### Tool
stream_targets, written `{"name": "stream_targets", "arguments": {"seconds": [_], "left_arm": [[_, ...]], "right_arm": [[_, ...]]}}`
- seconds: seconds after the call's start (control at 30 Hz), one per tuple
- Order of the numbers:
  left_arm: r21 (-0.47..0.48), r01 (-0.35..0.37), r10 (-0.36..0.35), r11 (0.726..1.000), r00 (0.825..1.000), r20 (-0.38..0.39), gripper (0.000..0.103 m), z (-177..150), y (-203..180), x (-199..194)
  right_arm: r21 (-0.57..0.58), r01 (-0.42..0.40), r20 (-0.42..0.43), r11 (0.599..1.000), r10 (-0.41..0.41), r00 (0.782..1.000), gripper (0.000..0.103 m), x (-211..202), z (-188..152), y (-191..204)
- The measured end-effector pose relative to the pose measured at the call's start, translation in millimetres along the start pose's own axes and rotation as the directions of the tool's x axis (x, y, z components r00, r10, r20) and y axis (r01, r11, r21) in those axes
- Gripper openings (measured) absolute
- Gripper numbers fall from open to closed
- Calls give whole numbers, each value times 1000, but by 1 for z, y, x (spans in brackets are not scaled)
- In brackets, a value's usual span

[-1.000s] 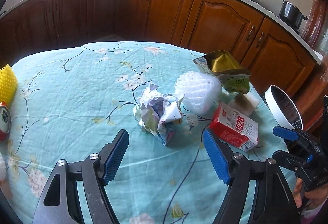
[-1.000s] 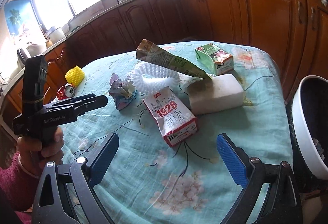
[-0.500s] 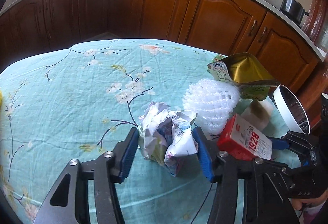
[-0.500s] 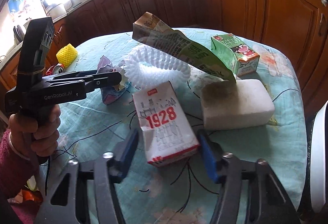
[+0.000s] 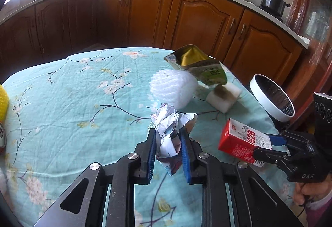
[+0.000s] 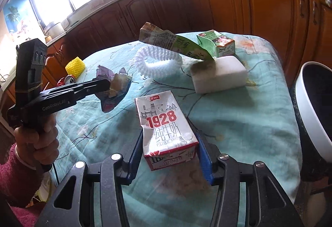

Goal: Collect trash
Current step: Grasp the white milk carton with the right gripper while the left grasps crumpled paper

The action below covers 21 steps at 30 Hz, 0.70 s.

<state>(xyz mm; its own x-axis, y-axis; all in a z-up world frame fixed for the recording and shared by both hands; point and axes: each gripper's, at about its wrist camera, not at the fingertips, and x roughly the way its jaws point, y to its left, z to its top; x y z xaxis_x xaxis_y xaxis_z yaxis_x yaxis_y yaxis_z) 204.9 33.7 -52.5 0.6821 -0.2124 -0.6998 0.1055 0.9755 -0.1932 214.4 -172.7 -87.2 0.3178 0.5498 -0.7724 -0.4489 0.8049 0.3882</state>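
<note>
left tongs [image 5: 167,148]: clenched on the crumpled paper wad [image 5: 169,123], blue pads pressed to both its sides; the jaws have just been closing, with the wad between them. The wad sits at centre frame in the left wrist view, its lower tip hanging toward the cloth.
right tongs [image 6: 169,152]: clenched on the 1928 milk carton [image 6: 165,125], pads against its two long side walls near the bottom end.
carton axis: long axis runs away from the tongs, toward upper centre of the right wrist view; the grip is across the short width.
bin [image 6: 311,114]: white rim at the far right edge of the right wrist view, beside the counter [image 6: 249,123] edge; in the left wrist view it lies at right of centre, beyond the carton.
deciding relation: the bin lies to the right of both loads, and the right tongs are nearer it; the left tongs would, by my reading, have to cross over the right hand's side to reach it.
still on the cloth: white foam net [image 6: 158,58], white foam block [image 6: 222,77], green carton [image 6: 217,42], flattened carton [image 6: 176,43].
</note>
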Motion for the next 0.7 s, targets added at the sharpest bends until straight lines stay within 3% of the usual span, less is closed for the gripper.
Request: {"name": "stream_targets", "arguments": {"seconds": [0.3, 0.7], "left_arm": [[41, 101, -101, 994, 995, -8, 20, -1, -37, -17], [156, 192, -188, 969, 981, -42, 20, 12, -107, 4]], "right_arm": [[181, 43, 102, 983, -62, 993, 50, -49, -21, -41], [316, 122, 199, 941, -192, 961, 50, -110, -36, -95]]}}
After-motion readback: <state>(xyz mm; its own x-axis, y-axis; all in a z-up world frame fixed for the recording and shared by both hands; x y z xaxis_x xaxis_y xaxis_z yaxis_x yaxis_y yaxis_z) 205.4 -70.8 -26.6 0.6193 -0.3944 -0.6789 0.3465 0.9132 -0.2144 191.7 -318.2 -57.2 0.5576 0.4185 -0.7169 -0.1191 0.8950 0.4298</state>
